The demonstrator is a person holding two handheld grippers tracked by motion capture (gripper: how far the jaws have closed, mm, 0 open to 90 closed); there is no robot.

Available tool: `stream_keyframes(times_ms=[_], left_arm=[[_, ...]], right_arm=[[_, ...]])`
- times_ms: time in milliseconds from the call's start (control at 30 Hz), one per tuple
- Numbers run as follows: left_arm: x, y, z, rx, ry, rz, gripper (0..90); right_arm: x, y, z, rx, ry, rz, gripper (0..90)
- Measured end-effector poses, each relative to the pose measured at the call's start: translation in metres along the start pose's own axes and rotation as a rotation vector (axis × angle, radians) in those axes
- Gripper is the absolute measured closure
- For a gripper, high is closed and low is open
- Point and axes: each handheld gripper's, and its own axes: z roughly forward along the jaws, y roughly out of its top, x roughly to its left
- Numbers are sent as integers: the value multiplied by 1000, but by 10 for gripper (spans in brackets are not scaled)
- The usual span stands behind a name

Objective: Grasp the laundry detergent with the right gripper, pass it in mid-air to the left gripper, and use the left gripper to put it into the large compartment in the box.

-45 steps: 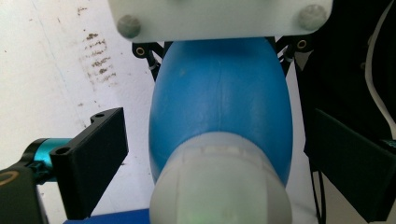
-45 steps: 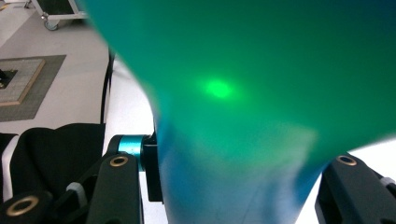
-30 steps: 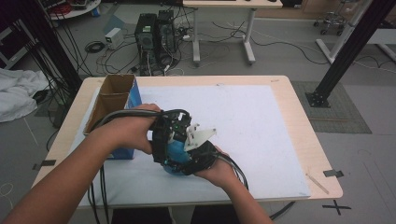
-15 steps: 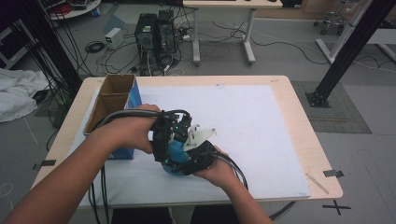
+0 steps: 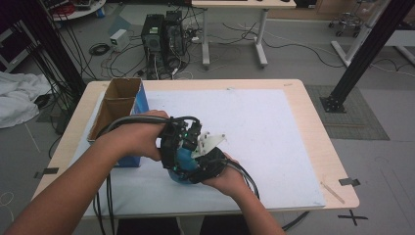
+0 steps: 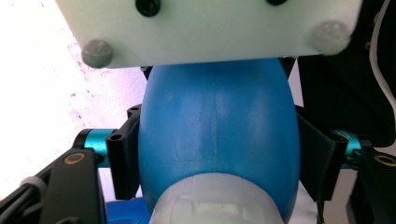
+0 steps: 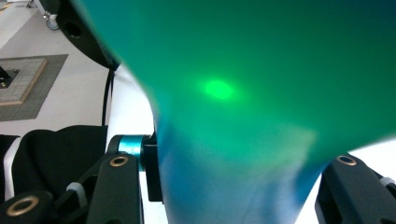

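A blue rounded object (image 5: pixel 180 159) with a whitish end (image 6: pixel 219 205) is held above the white sheet near the table's front, between both hands. My left gripper (image 6: pixel 219 163) has just been closing on it, and its black pads (image 6: pixel 125 158) now press on both flanks of the blue body (image 6: pixel 219 126). From the other side, my right gripper (image 7: pixel 238 182) is shut on the same object (image 7: pixel 243 116), which looms blurred and green-lit before its camera. In the high view the left gripper (image 5: pixel 177 139) and right gripper (image 5: pixel 208 164) are crowded together around it.
An open cardboard box with a blue side (image 5: pixel 117 105) stands at the table's left, just behind the left hand. The white sheet (image 5: pixel 254 127) covers most of the wooden table (image 5: pixel 313 117). A thin stick (image 5: pixel 332 192) lies near the front right corner.
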Motion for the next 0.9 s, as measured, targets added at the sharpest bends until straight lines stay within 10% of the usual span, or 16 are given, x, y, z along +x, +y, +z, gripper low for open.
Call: stream_keyframes(times_ms=[900], left_arm=[[-1, -3, -1, 29, -4, 1, 378]], right_arm=[[2, 3, 4, 4, 7, -10, 464]])
